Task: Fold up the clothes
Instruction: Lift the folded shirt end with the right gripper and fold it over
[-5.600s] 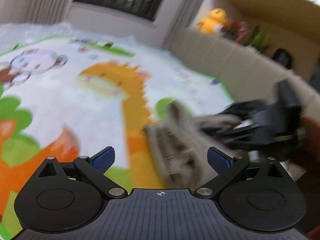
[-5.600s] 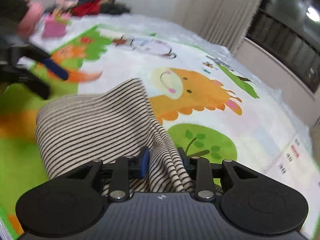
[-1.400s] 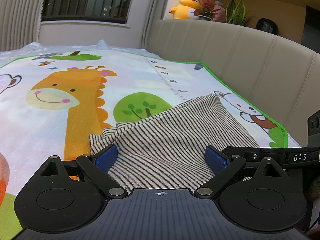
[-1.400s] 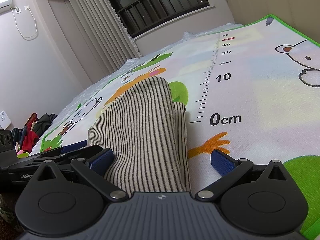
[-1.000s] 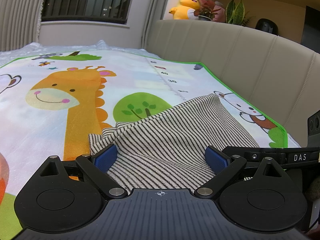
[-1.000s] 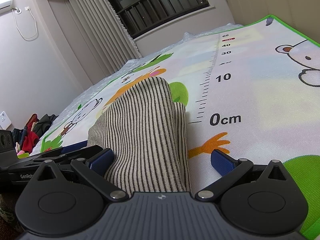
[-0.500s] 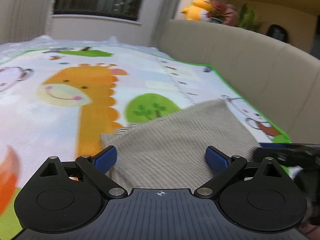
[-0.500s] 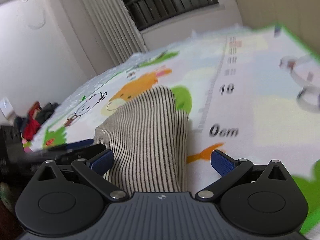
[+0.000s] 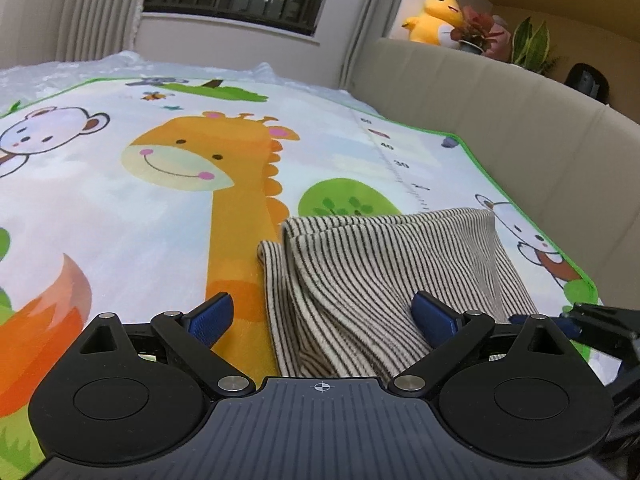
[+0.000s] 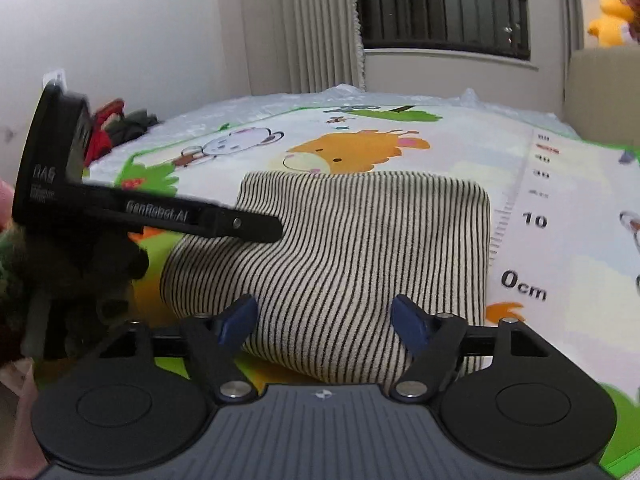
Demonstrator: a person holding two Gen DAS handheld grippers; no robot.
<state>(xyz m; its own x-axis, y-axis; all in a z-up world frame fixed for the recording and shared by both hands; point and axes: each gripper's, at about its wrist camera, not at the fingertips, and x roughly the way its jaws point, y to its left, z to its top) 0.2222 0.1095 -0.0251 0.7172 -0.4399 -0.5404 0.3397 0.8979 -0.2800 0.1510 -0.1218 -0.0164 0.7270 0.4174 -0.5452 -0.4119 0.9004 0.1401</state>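
I cannot see the near hem of the striped garment (image 10: 352,256); my right gripper (image 10: 324,316) body cuts it off. The garment lies folded on the play mat (image 9: 120,200), its layers stacked unevenly at the left edge. Right jaws have just been closing, pads not pressing the cloth. Left gripper (image 9: 320,316) is spread wide, released, over the garment's edge.

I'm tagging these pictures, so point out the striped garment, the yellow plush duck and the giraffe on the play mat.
striped garment (image 10: 360,248), right wrist view, middle of the folded top layer.
yellow plush duck (image 9: 434,20), left wrist view, its body, on the ledge behind the sofa.
giraffe (image 9: 180,156), left wrist view, its printed face.
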